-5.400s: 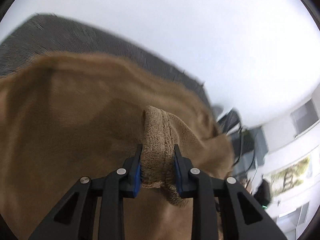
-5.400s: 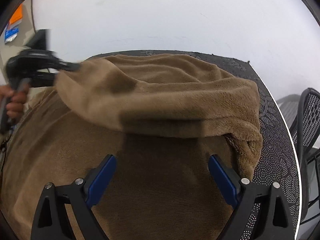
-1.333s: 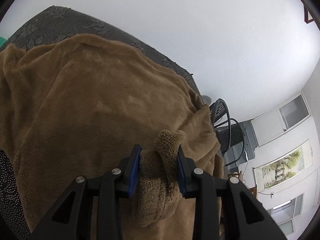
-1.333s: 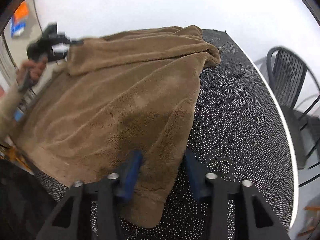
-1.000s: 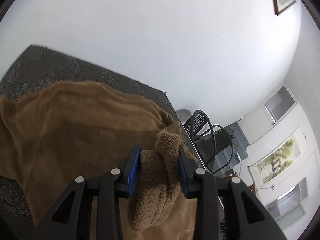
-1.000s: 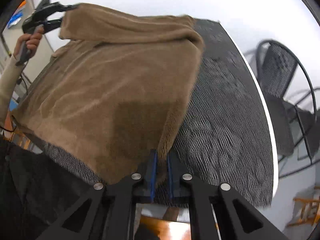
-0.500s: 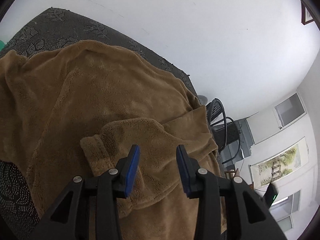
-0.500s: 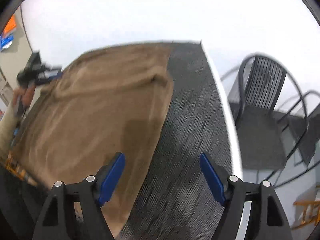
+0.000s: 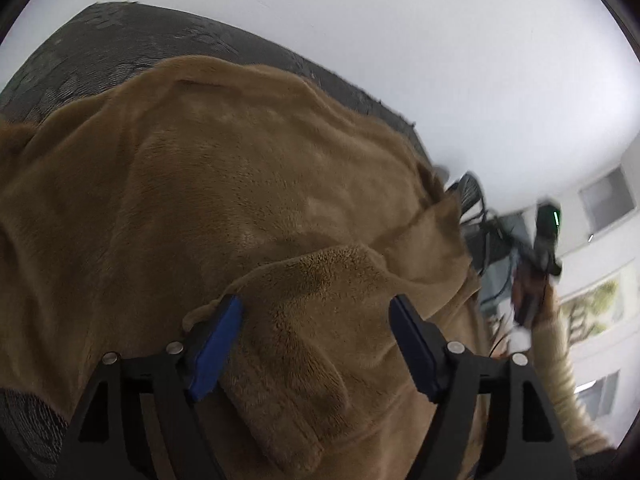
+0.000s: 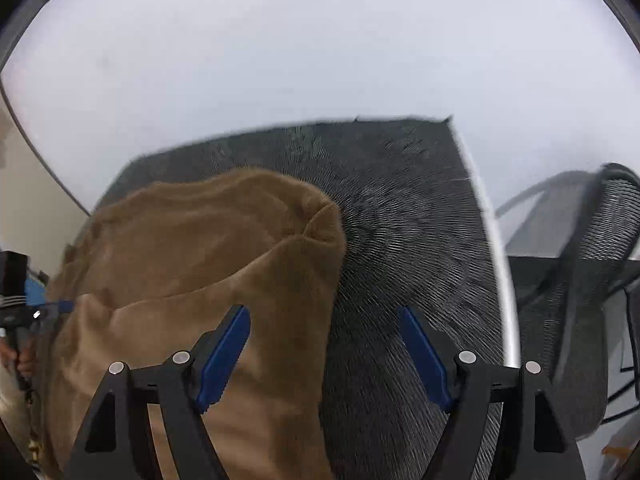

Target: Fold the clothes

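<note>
Though blurred, unlabelled brown fleece (image 9: pixel 248 200).

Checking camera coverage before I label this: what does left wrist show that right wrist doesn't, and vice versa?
Left wrist only: the folded flap lying on the garment between the open left tool, which has just been opening; the right tool in a hand with a light sleeve; a wall picture.

Right wrist only: the table's far corner and right edge, and the open right tool over the garment's edge, touching nothing.

Both: the brown garment on the dark table, a black chair, the white wall.
</note>
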### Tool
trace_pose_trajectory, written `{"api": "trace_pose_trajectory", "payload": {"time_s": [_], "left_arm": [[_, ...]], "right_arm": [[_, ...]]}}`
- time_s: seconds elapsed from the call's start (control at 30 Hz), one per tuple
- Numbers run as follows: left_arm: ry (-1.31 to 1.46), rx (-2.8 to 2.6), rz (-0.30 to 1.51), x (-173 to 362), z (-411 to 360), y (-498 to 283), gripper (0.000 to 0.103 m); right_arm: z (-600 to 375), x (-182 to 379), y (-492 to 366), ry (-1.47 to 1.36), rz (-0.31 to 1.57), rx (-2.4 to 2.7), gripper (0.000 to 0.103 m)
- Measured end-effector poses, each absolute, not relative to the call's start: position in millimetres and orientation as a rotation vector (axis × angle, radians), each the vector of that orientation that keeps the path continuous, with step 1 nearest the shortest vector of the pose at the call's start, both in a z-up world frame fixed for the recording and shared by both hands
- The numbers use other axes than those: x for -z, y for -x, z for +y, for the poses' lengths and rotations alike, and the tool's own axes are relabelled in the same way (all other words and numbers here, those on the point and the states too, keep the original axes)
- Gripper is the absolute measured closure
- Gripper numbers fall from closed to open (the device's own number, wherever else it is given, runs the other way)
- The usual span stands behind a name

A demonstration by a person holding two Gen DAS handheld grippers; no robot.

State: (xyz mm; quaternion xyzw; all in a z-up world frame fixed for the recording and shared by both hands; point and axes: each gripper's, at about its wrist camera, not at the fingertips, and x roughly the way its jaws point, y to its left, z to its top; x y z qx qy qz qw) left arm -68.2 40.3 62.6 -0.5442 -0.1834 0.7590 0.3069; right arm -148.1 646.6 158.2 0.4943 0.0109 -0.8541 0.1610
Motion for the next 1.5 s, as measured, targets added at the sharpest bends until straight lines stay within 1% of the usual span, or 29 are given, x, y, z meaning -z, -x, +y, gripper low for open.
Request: {"api": "trace_pose_trajectory", "payload": {"time_s": [0.1,0.13,0.17,0.2,0.23,0.27,0.3,0.33,0.37,0.43,0.5,0.57,0.67,0.73,0.8,0.87,0.9,0.97,1.03,1.07,1.1,1.17,1.2,1.27,1.33,1.43,1.5], "left_arm": [[1.451,-2.016,-0.458,-57.5,48.6,73.6,0.023],[1.446,-2.025,-0.449,-57.0,49.8,73.9,0.023],[1.441,-2.036,-0.441,-56.6,50.7,73.6,0.023],[1.439,-2.045,-0.431,-56.2,52.0,73.1,0.024],[1.439,-2.057,-0.411,-56.4,54.6,72.3,0.024],[1.441,-2.069,-0.388,-57.9,56.3,71.6,0.042],[1.444,-2.079,-0.371,-60.0,56.8,71.2,0.085],[1.446,-2.089,-0.354,-62.2,57.2,70.9,0.101],[1.433,-2.099,-0.358,-66.7,56.6,70.1,0.099],[1.342,-2.143,-0.366,-86.8,55.9,65.8,0.099],[1.215,-2.209,-0.328,-112.2,55.2,56.8,0.099],[1.139,-2.254,-0.290,-129.3,54.1,51.3,0.099],[1.253,-2.199,-0.310,-114.9,51.2,63.0,0.097],[1.363,-2.165,-0.364,-92.9,45.0,72.0,0.082],[1.426,-2.151,-0.439,-74.6,34.5,76.3,0.041],[1.438,-2.162,-0.511,-63.8,24.1,78.4,0.027],[1.449,-2.151,-0.537,-59.6,22.0,79.1,0.025],[1.481,-2.090,-0.579,-50.3,23.2,80.5,0.025],[1.481,-2.066,-0.542,-49.4,33.5,77.7,0.025],[1.475,-2.060,-0.510,-50.4,40.2,75.6,0.030],[1.479,-2.045,-0.504,-51.0,45.6,74.6,0.072],[1.489,-2.026,-0.543,-53.8,52.2,74.7,0.074],[1.453,-2.077,-0.533,-63.3,53.6,74.2,0.074],[1.277,-2.250,-0.421,-101.9,54.9,65.5,0.074],[1.169,-2.343,-0.369,-128.7,53.0,60.0,0.075],[1.201,-2.395,-0.309,-137.2,56.4,66.7,0.074],[1.297,-2.403,-0.269,-122.1,62.8,79.7,0.072]], "right_arm": [[624.0,-126.3,177.4,-1.480,0.064,2.371,0.024],[617.1,-118.3,182.9,-1.495,0.095,2.355,0.026],[611.6,-112.2,183.0,-1.504,0.135,2.349,0.044],[606.3,-105.3,183.0,-1.508,0.158,2.328,0.057],[603.4,-103.4,180.3,-1.489,0.158,2.315,0.067],[603.3,-105.9,177.0,-1.461,0.173,2.344,0.074],[605.3,-110.4,172.9,-1.428,0.175,2.373,0.078],[607.7,-114.9,168.8,-1.396,0.175,2.401,0.078],[613.2,-119.2,165.0,-1.373,0.159,2.435,0.080],[626.6,-125.8,156.9,-1.338,0.121,2.497,0.080],[632.5,-121.5,154.5,-1.352,0.118,2.517,0.080],[632.8,-113.6,151.6,-1.372,0.181,2.550,0.080],[641.8,-115.3,147.2,-1.362,0.127,2.550,0.080],[638.8,-116.4,141.8,-1.355,0.150,2.555,0.080],[637.2,-117.7,138.3,-1.353,0.165,2.557,0.080],[637.8,-117.3,139.4,-1.354,0.151,2.555,0.080],[638.4,-116.9,140.6,-1.356,0.141,2.553,0.080],[639.9,-117.0,141.4,-1.359,0.121,2.549,0.080],[640.3,-117.6,139.4,-1.356,0.118,2.549,0.080],[640.2,-118.4,138.5,-1.352,0.123,2.551,0.080],[639.8,-118.5,137.9,-1.348,0.128,2.553,0.080],[640.1,-117.7,138.7,-1.341,0.133,2.561,0.080],[640.4,-117.1,139.9,-1.339,0.136,2.565,0.080],[639.0,-116.7,141.8,-1.335,0.152,2.575,0.080],[637.3,-117.7,140.2,-1.330,0.173,2.585,0.080],[635.0,-117.9,139.6,-1.323,0.177,2.594,0.080],[633.7,-117.3,139.3,-1.321,0.181,2.609,0.080]]}}
